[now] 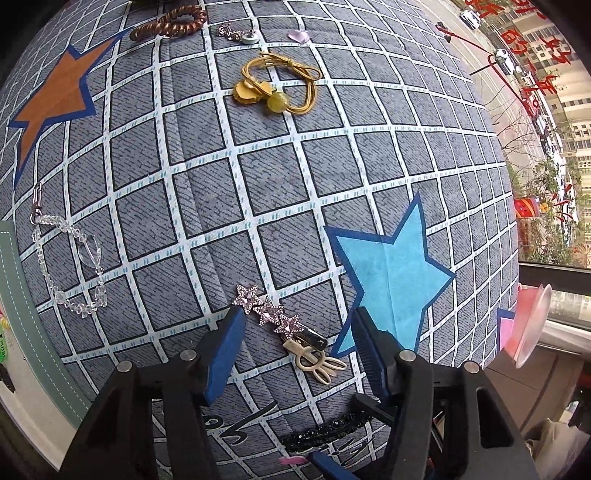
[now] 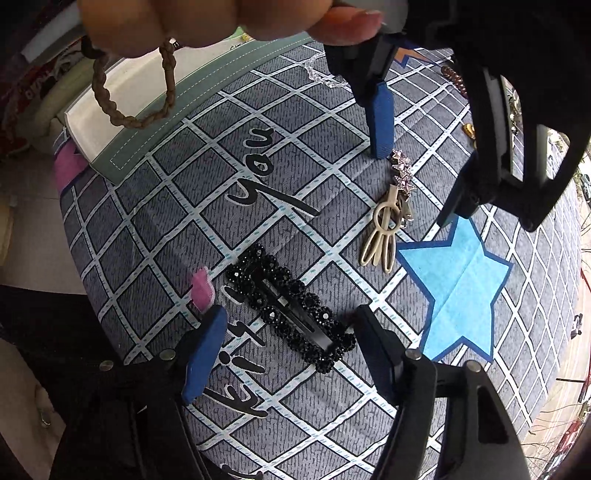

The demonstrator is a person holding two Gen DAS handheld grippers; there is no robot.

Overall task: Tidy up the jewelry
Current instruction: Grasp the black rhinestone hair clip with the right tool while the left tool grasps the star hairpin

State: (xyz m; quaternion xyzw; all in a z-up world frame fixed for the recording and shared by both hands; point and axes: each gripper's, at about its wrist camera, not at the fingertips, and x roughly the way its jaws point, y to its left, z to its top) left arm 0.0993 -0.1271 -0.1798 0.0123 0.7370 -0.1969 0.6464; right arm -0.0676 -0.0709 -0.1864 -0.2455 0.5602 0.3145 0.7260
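My left gripper (image 1: 295,319) is open, its jaws on either side of a pink rhinestone star hair clip (image 1: 269,312) that lies on the grey checked cloth (image 1: 229,184). A cream bunny clip (image 1: 319,363) lies against it. My right gripper (image 2: 288,326) is open around a black beaded rectangular hair clip (image 2: 291,306) on the cloth. The left gripper (image 2: 417,177) also shows in the right wrist view, straddling the star clip (image 2: 402,171) and the bunny clip (image 2: 382,236).
A yellow hair tie (image 1: 277,86), a brown spiral hair tie (image 1: 170,24), an earring (image 1: 236,33) and a clear bead chain (image 1: 70,266) lie on the cloth. A white and green box (image 2: 140,110) stands at its edge. A hand holds a brown braided band (image 2: 133,92).
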